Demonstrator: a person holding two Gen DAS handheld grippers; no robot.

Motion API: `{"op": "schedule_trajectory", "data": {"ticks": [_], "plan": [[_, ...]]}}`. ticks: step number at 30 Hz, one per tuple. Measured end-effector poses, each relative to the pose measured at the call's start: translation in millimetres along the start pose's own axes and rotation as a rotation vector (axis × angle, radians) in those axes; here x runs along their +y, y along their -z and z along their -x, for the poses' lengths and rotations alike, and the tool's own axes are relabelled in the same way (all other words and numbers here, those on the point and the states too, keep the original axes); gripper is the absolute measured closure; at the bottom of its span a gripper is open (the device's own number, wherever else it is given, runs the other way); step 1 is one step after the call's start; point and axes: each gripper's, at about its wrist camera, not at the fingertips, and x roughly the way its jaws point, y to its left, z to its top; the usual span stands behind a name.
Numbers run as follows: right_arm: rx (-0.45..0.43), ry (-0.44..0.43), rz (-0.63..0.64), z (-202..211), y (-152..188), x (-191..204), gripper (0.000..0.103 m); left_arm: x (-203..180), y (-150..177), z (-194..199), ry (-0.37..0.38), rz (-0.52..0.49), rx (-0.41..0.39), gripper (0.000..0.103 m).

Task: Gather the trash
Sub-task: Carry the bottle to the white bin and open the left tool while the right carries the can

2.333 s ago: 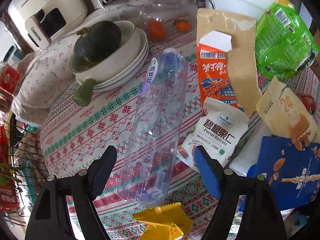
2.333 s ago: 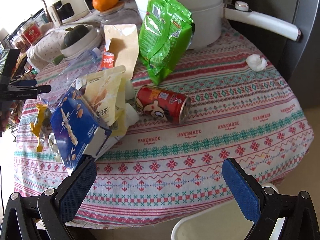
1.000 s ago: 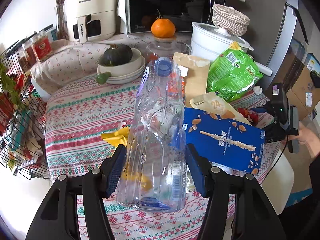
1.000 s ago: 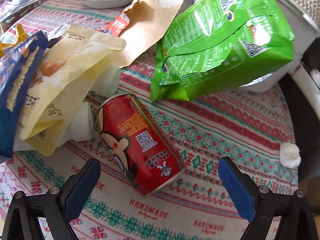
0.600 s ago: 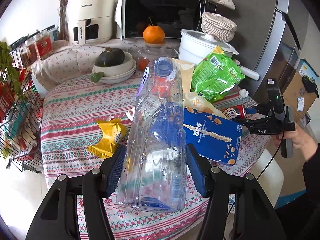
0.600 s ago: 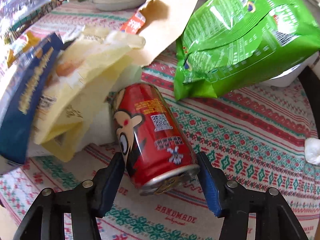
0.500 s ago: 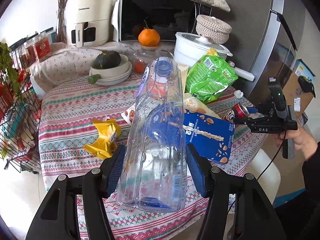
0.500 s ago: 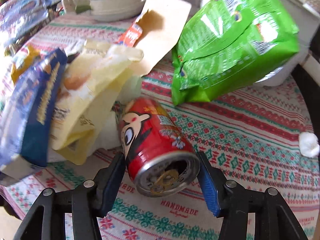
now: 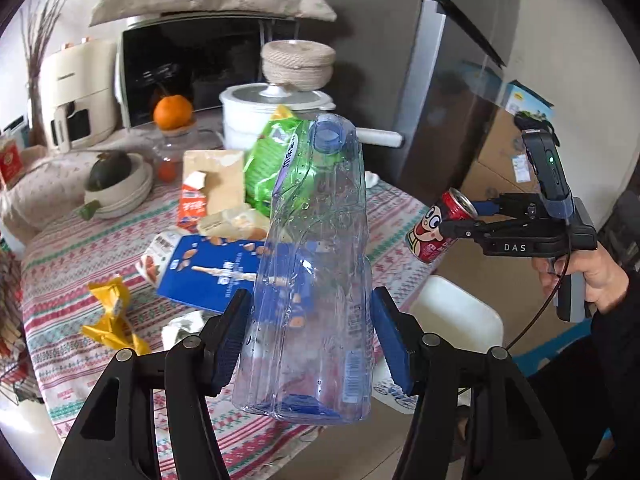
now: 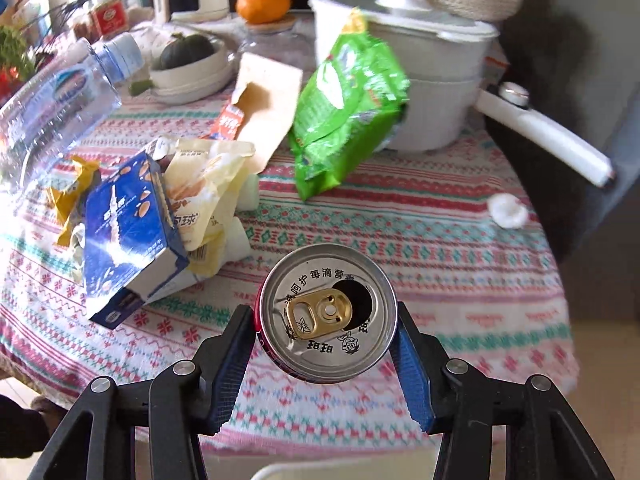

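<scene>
My left gripper (image 9: 312, 344) is shut on a crushed clear plastic bottle (image 9: 316, 272) with a blue cap and holds it up in the air, off the table's near edge. My right gripper (image 10: 324, 354) is shut on a red drink can (image 10: 328, 312), opened top facing the camera, lifted above the table edge. The can (image 9: 436, 226) and right gripper (image 9: 464, 220) also show at the right in the left wrist view. The bottle (image 10: 52, 104) shows at the left in the right wrist view. A white bin rim (image 10: 344, 470) lies below the can; it also shows in the left wrist view (image 9: 456, 316).
On the patterned tablecloth (image 10: 440, 248) lie a blue carton (image 10: 128, 228), cream pouches (image 10: 204, 196), a yellow wrapper (image 10: 72, 196), a green bag (image 10: 348, 116), a brown paper bag (image 10: 264, 108) and a white wad (image 10: 506, 210). A white pot (image 10: 424, 80), a bowl with a squash (image 10: 188, 64) and an orange (image 10: 262, 2) stand behind.
The right gripper has lifted the can off the table and tipped its top toward the camera. The left gripper has drawn back and right with the bottle.
</scene>
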Motion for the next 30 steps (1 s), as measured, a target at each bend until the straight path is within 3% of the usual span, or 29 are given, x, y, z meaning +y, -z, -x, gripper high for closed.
{"op": "schedule_trajectory", "data": {"ticks": [9, 16, 22, 30], "plan": [[-0.032, 0.118, -0.151, 62.6, 62.4, -39.2, 0.045, -74.1, 17.0, -33.2, 0.139, -0.113, 0.119, 0.039], [0.036, 0.180, -0.299, 75.6, 112.7, -83.6, 0.045, -130.4, 55.8, -85.8, 0.217, -0.194, 0.308, 0.039], [0.159, 0.208, -0.367, 60.9, 146.9, -104.1, 0.045, -161.4, 80.4, -137.6, 0.196, -0.266, 0.423, 0.039], [0.253, 0.224, -0.392, 43.7, 172.2, -116.5, 0.045, -173.3, 85.7, -186.5, 0.185, -0.282, 0.462, 0.038]]}}
